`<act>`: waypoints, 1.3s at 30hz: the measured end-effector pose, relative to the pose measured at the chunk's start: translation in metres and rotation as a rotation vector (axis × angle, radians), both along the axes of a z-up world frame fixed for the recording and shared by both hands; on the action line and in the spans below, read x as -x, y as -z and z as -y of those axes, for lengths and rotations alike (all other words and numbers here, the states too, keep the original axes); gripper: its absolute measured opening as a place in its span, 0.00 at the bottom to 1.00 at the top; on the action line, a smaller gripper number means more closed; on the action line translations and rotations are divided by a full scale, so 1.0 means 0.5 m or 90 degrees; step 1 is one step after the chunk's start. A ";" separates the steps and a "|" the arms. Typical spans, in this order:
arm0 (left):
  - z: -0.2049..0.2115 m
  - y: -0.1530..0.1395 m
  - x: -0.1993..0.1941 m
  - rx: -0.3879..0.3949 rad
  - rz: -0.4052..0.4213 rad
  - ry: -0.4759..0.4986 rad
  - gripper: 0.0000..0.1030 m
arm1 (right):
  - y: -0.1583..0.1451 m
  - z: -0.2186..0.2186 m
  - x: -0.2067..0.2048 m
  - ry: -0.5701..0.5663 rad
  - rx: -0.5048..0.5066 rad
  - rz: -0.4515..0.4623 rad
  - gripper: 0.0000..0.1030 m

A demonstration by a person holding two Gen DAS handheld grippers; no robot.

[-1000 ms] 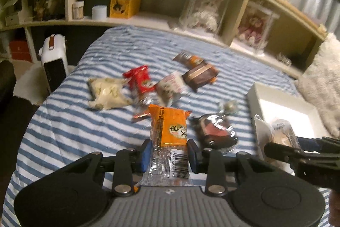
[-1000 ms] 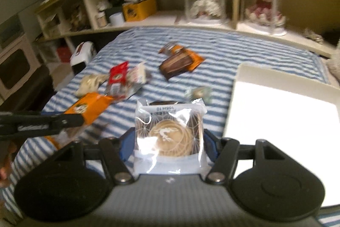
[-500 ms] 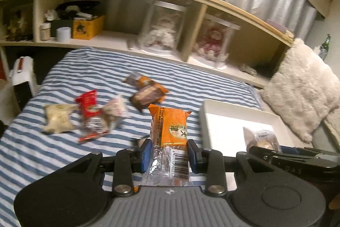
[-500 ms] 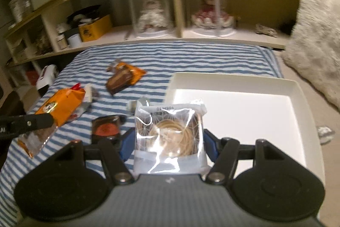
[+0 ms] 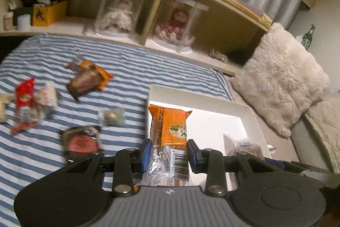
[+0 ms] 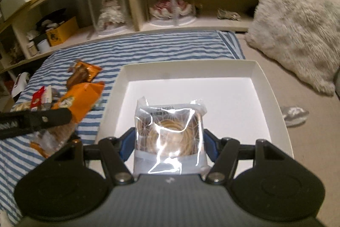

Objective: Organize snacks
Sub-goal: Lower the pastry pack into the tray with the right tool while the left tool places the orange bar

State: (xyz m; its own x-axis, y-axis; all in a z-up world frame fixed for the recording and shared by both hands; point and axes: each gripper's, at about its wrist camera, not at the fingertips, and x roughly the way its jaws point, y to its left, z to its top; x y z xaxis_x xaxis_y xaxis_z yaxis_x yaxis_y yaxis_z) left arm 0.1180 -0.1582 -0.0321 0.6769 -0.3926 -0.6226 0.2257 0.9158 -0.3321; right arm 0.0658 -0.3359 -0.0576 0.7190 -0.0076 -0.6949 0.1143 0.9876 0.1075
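My left tongs clamp an orange snack packet; my right tongs clamp a clear-wrapped pastry, frame centre, over the white tray.

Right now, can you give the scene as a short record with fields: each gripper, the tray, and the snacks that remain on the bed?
left gripper: shut on orange snack packet
right gripper: shut on clear-wrapped round pastry, over the tray
white rectangular tray: nothing lying inside
striped blue-white bedsheet: several loose snacks, including red packet
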 end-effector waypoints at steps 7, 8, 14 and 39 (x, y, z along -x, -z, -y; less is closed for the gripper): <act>0.052 0.061 -0.031 0.033 -0.041 -0.007 0.37 | 0.020 0.018 -0.012 0.012 0.017 -0.016 0.69; 0.056 0.069 -0.034 0.034 -0.044 -0.013 0.37 | 0.024 0.021 -0.014 0.013 0.017 -0.020 0.69; 0.068 0.103 -0.058 0.043 -0.066 -0.023 0.38 | 0.038 0.045 -0.040 0.030 0.019 -0.039 0.69; 0.077 0.111 -0.055 -0.075 -0.064 0.052 0.63 | 0.066 0.079 -0.055 0.058 0.050 -0.079 0.87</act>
State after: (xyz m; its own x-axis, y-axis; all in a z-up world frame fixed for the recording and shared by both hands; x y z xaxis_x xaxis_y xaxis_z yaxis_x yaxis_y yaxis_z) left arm 0.1456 -0.1967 -0.0875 0.5782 -0.3638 -0.7303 0.2719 0.9298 -0.2480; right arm 0.0931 -0.3753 -0.0906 0.6212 -0.1265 -0.7734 0.2118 0.9773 0.0103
